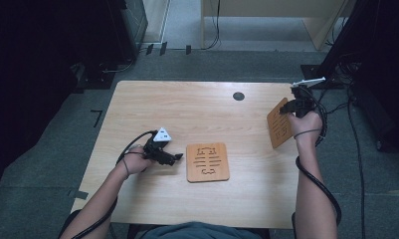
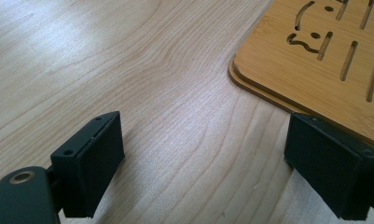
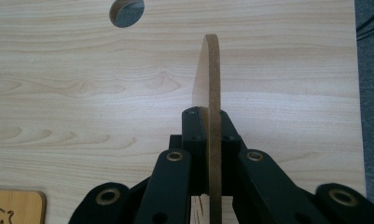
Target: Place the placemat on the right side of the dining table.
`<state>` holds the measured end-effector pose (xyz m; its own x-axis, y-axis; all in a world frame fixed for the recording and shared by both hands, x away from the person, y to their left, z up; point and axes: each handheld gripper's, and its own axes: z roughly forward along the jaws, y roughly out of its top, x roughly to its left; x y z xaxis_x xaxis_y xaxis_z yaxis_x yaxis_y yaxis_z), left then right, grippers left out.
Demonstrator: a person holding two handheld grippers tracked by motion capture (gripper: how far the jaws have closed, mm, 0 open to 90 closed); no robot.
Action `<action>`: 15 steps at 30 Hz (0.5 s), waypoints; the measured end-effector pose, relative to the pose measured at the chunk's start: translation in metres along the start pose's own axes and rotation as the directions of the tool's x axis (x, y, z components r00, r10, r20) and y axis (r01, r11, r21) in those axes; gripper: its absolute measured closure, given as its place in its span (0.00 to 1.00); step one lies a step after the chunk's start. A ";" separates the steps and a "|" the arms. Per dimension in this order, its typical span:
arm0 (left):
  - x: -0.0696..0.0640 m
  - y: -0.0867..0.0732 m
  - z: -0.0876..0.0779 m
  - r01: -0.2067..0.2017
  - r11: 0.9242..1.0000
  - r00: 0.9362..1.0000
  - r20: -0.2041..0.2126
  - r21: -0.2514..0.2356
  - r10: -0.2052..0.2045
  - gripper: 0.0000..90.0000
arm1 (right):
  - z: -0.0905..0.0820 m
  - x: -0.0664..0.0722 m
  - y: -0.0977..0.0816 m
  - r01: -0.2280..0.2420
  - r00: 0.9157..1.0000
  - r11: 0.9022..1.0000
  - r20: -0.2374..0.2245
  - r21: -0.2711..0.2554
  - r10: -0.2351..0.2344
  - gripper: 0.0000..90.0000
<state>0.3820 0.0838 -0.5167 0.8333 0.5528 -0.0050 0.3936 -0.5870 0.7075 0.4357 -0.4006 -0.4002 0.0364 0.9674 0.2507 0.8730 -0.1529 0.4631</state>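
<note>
A square bamboo board [image 1: 207, 162] with slot cut-outs lies flat at the table's middle; in the left gripper view it is a stack of two boards [image 2: 315, 60]. My left gripper [image 1: 176, 158] rests on the table just left of the stack, open [image 2: 212, 163], with bare wood between its jaws; its right jaw stands close by the stack's edge. My right gripper [image 1: 289, 108] is raised over the table's right side, shut [image 3: 208, 133] on a third slotted board [image 1: 279, 130]. That board hangs tilted and appears edge-on [image 3: 211, 70] in the right gripper view.
The light wooden table [image 1: 187, 104] has a round cable hole [image 1: 239, 96] near its far edge, seen too as the hole [image 3: 126, 10]. Grey floor, cables and dark equipment [image 1: 366, 99] surround the table. A pale wooden cabinet [image 1: 266, 15] stands behind.
</note>
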 end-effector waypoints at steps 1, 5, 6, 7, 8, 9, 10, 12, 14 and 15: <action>0.000 0.000 0.000 0.001 1.000 1.000 0.000 0.001 -0.001 0.12 | 0.001 -0.002 0.000 -0.001 1.000 1.000 -0.005 0.000 0.001 0.97; 0.000 0.000 0.000 -0.001 1.000 1.000 0.001 -0.001 0.001 0.12 | 0.006 -0.005 -0.001 -0.018 1.000 1.000 -0.023 0.014 0.019 0.97; 0.000 0.000 0.000 -0.001 1.000 1.000 0.001 -0.001 0.001 0.12 | 0.006 -0.006 -0.001 -0.020 0.999 1.000 -0.027 0.016 0.020 0.97; 0.000 0.000 0.000 -0.001 1.000 1.000 0.001 -0.001 0.001 0.12 | 0.006 -0.006 -0.001 -0.019 0.999 1.000 -0.028 0.016 0.019 0.97; 0.000 0.000 0.000 0.000 1.000 1.000 0.001 -0.001 0.000 0.12 | 0.006 -0.006 -0.001 -0.018 0.999 1.000 -0.028 0.016 0.019 0.97; 0.000 0.000 0.000 0.000 1.000 1.000 0.001 -0.001 0.000 0.12 | 0.006 -0.006 -0.001 -0.018 0.999 1.000 -0.030 0.017 0.018 0.97; 0.000 0.000 0.000 0.000 1.000 1.000 0.000 -0.001 0.000 0.12 | 0.007 -0.007 -0.001 -0.016 0.999 1.000 -0.031 0.020 0.017 0.97; 0.000 0.000 0.000 0.000 1.000 1.000 0.000 -0.001 0.000 0.12 | 0.007 -0.010 -0.001 -0.018 0.999 1.000 -0.032 0.022 0.018 0.96; 0.000 0.000 0.000 -0.001 1.000 1.000 0.001 -0.002 0.001 0.12 | 0.007 -0.013 -0.001 -0.023 0.999 0.999 -0.035 0.025 0.024 0.96; 0.000 0.000 0.000 -0.001 1.000 1.000 0.002 -0.003 0.001 0.12 | 0.007 -0.014 -0.002 -0.024 0.999 0.999 -0.035 0.027 0.025 0.95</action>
<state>0.3821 0.0841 -0.5169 0.8344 0.5511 -0.0054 0.3916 -0.5861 0.7093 0.4375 -0.4126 -0.4109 0.0414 0.9556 0.2919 0.8848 -0.1708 0.4335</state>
